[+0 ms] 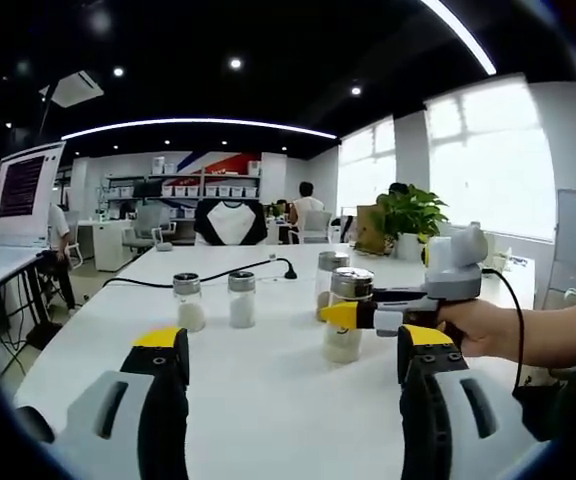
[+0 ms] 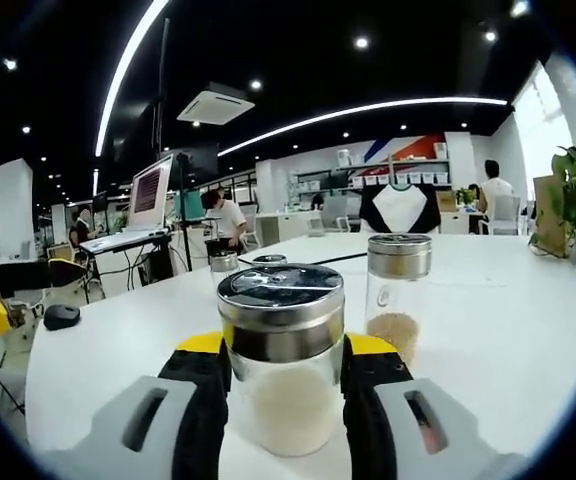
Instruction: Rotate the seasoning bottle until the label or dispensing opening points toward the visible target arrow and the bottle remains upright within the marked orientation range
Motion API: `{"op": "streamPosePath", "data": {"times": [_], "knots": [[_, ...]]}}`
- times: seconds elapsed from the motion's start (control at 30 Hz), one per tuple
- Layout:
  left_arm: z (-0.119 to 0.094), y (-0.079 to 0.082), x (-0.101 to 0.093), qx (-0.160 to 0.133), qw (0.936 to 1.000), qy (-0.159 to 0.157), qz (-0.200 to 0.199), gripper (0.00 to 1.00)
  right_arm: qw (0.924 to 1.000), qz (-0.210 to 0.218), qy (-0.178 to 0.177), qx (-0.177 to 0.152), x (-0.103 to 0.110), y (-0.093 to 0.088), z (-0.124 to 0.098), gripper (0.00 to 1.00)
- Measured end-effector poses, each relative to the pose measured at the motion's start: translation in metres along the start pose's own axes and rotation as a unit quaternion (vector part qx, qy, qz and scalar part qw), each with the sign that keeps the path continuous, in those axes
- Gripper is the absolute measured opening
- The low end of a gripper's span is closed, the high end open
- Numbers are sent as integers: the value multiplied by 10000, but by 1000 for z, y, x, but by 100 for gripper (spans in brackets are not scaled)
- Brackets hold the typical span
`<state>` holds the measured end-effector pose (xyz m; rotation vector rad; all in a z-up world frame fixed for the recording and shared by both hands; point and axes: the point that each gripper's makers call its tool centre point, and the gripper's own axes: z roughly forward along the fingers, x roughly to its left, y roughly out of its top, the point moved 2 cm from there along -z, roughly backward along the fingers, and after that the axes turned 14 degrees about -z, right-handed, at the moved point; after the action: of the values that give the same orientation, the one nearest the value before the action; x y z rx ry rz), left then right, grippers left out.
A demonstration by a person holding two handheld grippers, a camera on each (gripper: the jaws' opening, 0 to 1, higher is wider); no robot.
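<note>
Right claw [image 2: 284,375] grips the front bottle [image 2: 281,355] at its glass waist, yellow-tipped jaws pressed to both sides; the bottle stands upright on the white desk [image 2: 488,330], holding white grains under a steel lid. In the left gripper view the same claw [image 1: 340,316] reaches in from the right, held by a hand [image 1: 483,328], closed on that bottle [image 1: 346,315]. Left claw [image 1: 293,355] hangs open above the desk [image 1: 268,400], jaws wide apart and holding nothing. No label or arrow can be made out, and the bottle's base is cut off by the jaws in the right gripper view. A second bottle [image 2: 398,295] with tan grains stands just behind; two small jars [image 1: 215,300] sit side by side further left, and a black cable [image 1: 208,275] trails across the desk. Beyond are an open office with ceiling strip lights, a monitor [image 1: 23,190], a potted plant [image 1: 408,215], bright windows, shelves, and seated people, too small to detail.
</note>
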<state>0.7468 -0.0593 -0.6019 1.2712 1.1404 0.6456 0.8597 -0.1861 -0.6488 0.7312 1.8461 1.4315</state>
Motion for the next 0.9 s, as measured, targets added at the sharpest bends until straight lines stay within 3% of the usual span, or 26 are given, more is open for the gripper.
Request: {"op": "streamPosePath", "data": {"times": [0.9], "knots": [[1, 1, 3, -81, 9999, 5, 68, 91, 9993, -274, 240, 37, 4, 0, 0, 40]]}}
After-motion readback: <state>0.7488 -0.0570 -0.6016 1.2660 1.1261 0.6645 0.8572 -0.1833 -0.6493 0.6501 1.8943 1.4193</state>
